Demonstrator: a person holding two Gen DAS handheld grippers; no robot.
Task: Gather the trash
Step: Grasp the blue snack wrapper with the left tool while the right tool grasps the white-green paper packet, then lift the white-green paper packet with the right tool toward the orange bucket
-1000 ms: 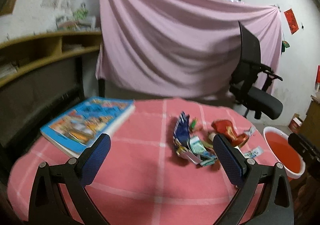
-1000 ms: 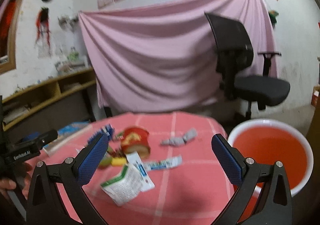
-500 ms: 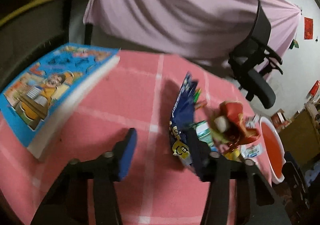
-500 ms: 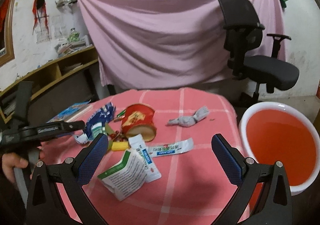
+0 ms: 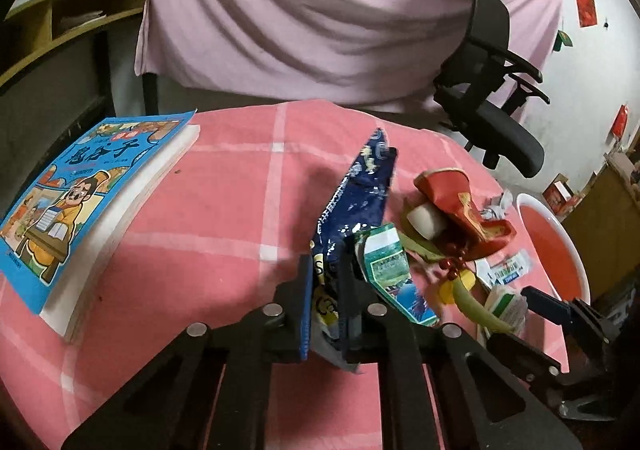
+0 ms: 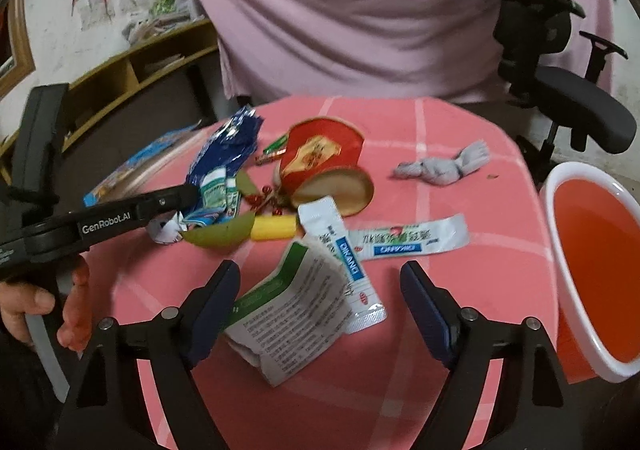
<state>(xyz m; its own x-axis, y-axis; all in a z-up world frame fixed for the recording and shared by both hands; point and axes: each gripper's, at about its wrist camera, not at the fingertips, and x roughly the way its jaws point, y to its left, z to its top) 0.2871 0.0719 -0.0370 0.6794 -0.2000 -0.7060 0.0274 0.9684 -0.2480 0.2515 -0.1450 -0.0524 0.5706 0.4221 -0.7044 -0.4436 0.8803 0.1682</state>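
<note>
A heap of trash lies on the pink checked table (image 5: 224, 218). My left gripper (image 5: 325, 298) is shut on the lower end of a blue snack wrapper (image 5: 356, 194), which stands up from the cloth; the wrapper also shows in the right wrist view (image 6: 228, 148). Beside it lie a green-white sachet (image 5: 386, 264) and a tipped red paper cup (image 6: 320, 166). My right gripper (image 6: 320, 290) is open, its fingers either side of a green-white folded packet (image 6: 292, 306). White sachets (image 6: 408, 242), a yellow piece (image 6: 274, 228) and a grey wrapper (image 6: 440, 168) lie nearby.
A blue picture book (image 5: 76, 202) lies at the table's left. A white basin with a red inside (image 6: 592, 258) stands off the table's right edge. A black office chair (image 6: 560, 90) and a pink drape (image 5: 320, 22) are behind.
My left gripper moved forward and closed on the blue wrapper. My right gripper came lower and closer, and narrowed around the folded packet.
</note>
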